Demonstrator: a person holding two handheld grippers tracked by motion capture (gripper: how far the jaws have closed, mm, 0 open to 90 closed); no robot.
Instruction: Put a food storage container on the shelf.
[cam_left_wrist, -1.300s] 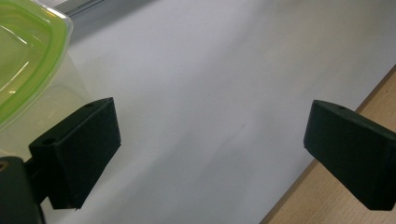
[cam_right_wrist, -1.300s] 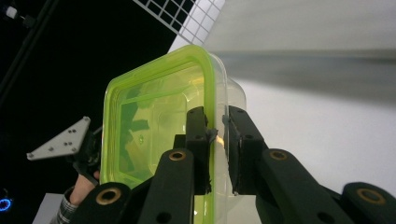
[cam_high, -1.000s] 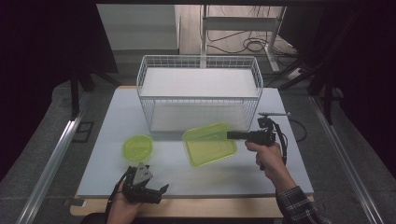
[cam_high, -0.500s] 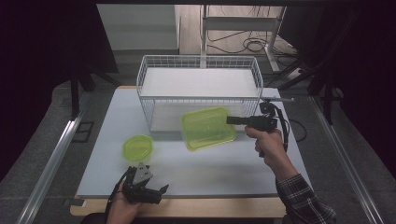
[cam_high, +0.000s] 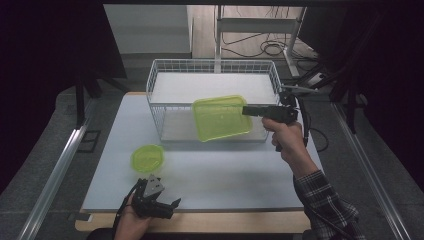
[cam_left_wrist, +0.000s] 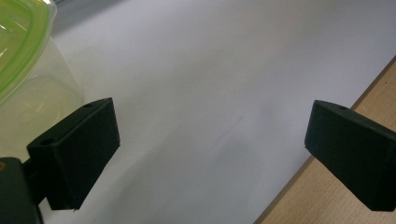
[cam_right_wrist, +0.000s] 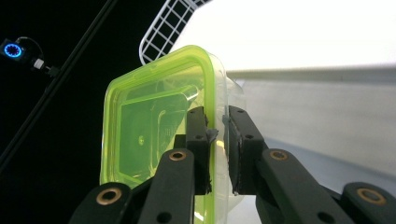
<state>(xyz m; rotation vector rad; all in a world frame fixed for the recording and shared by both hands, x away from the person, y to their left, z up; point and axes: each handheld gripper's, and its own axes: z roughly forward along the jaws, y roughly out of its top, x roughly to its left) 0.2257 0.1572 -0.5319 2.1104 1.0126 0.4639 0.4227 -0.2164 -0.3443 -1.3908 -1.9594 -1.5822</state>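
A square green-lidded clear container (cam_high: 221, 117) hangs in the air in front of the white wire basket (cam_high: 165, 75), held by its right edge in my right gripper (cam_high: 246, 111). In the right gripper view the jaws are shut on the rim of the container (cam_right_wrist: 159, 126), at my right gripper (cam_right_wrist: 216, 135). A small round green-lidded container (cam_high: 148, 158) stands on the white table mat. My left gripper (cam_high: 167, 206) rests near the table's front edge, just below the round container. In the left gripper view my left gripper (cam_left_wrist: 210, 140) stands open, with the round container (cam_left_wrist: 23, 70) at its left.
The white mat (cam_high: 225, 175) covers most of the table, with a wooden edge (cam_high: 225, 222) at the front. The wire basket stands at the back middle of the mat. Metal rails (cam_high: 55, 175) run along both sides, and cables (cam_high: 275, 47) lie on the floor behind.
My right hand has lifted the square container up off the mat and carried it back, in front of the basket. The left gripper has stayed put.
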